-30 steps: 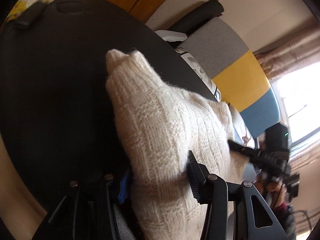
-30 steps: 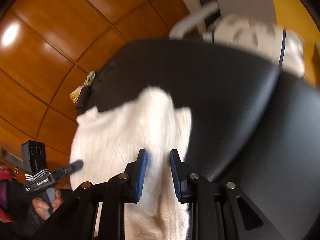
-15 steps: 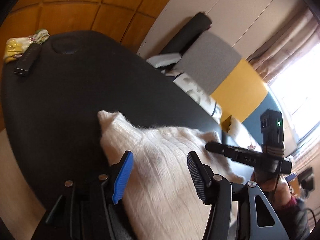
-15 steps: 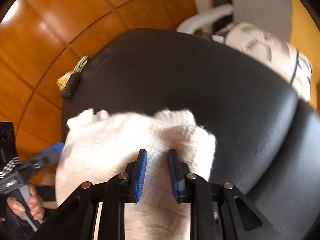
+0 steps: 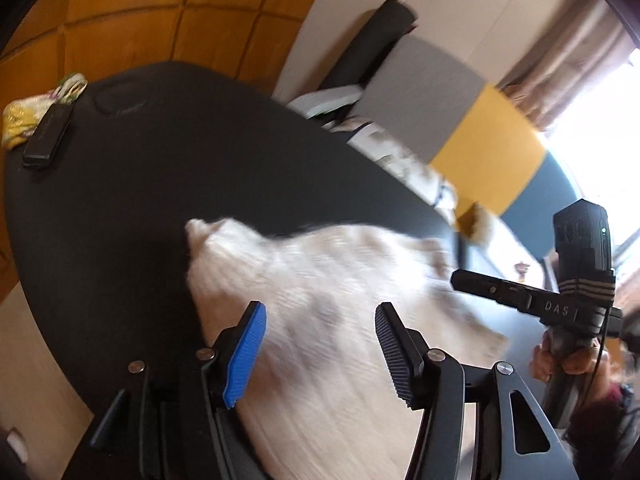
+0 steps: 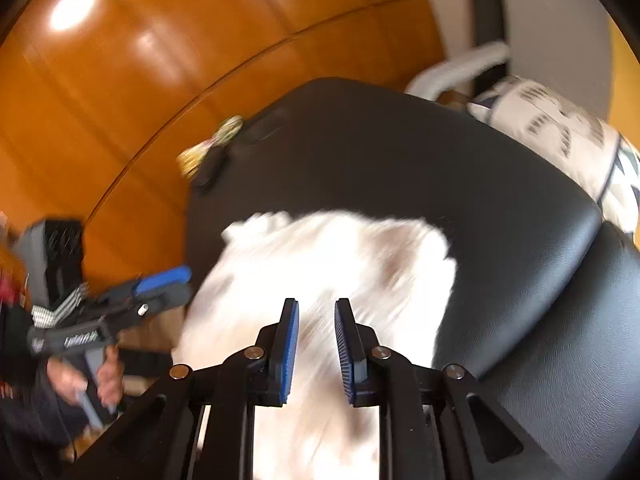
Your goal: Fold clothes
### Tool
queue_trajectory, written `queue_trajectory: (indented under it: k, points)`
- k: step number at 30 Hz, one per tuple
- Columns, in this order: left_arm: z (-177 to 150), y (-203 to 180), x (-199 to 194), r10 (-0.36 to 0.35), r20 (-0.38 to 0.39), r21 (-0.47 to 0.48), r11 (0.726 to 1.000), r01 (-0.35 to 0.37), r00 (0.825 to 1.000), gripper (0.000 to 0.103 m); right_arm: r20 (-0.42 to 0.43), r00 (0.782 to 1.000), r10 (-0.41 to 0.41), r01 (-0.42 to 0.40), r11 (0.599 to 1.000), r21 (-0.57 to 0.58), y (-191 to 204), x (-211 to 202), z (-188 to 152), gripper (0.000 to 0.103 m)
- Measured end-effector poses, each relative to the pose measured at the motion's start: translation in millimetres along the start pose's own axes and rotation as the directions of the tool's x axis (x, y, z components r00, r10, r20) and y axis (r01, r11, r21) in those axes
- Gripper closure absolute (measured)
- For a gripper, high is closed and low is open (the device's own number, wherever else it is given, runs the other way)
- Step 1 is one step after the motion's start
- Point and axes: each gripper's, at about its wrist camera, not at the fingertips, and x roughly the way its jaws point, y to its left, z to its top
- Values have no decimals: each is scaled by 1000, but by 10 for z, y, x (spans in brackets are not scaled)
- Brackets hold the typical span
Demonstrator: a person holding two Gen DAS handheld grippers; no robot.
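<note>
A cream knitted sweater (image 5: pixel 340 280) lies spread on the black round table (image 5: pixel 140 200), blurred by motion. My left gripper (image 5: pixel 320 312) hovers over its near part with jaws wide open; the fabric shows between them but the pads do not touch it. In the right wrist view the same sweater (image 6: pixel 340 252) sits under my right gripper (image 6: pixel 317 308), whose jaws stand narrowly apart with the knit visible through the gap and nothing pinched. The right gripper (image 5: pixel 464 278) shows at the sweater's right edge, held by a hand (image 5: pixel 560 360). The left gripper (image 6: pixel 180 284) is at the sweater's left side.
A black remote (image 5: pixel 48 136) and a yellow patterned cloth (image 5: pixel 40 108) lie at the table's far left edge. Behind the table stands a sofa (image 5: pixel 480 128) with grey, yellow and blue panels and a patterned cushion (image 6: pixel 560 136). Orange wooden floor (image 6: pixel 160 80) surrounds the table.
My left gripper let go of the bunched sweater and lifted back; the sweater dropped flatter onto the table. The right jaws narrowed slightly and that gripper pulled back.
</note>
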Motion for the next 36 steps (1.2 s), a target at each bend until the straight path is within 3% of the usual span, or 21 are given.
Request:
queue_trajectory:
  k: [5, 8, 11, 13, 15, 24, 28, 30, 33, 36]
  points:
    - [-261, -246, -147, -53, -19, 48, 997, 54, 998, 45, -76, 997, -15, 9, 997, -79, 200, -48, -314, 84]
    - [-478, -337, -172, -66, -61, 64, 995, 70, 996, 45, -113, 991, -66, 58, 996, -70, 157, 32, -493, 84]
    - [-708, -385, -140, -57, -91, 127, 990, 68, 994, 45, -158, 972, -177, 178, 984, -9, -53, 127, -692, 84]
    - [-855, -387, -29, -25, -134, 168, 985, 48, 991, 45, -156, 975, -158, 165, 986, 29, -156, 198, -833, 86]
    - [-978, -387, 94, 5, -163, 211, 977, 30, 987, 45, -116, 981, -153, 159, 986, 44, -169, 188, -881, 86]
    - [-1040, -498, 42, 23, -110, 329, 944, 15, 994, 45, -68, 982, -175, 181, 979, 98, -134, -6, -870, 84]
    - [-1029, -470, -63, -31, -85, 271, 961, 54, 996, 44, 21, 984, -177, 174, 980, 101, 47, -242, -833, 84]
    - [-996, -416, -168, -70, -59, 224, 971, 81, 996, 39, 83, 975, -207, 198, 974, 109, 138, -446, -861, 74]
    - [-961, -372, -357, -9, 29, 172, 985, 4, 1000, 27, 146, 946, -291, 272, 953, 136, 416, -400, -838, 74]
    - [-919, -409, -513, 140, 100, 146, 977, -154, 985, 23, 174, 905, -387, 358, 917, 177, 650, -322, -832, 74]
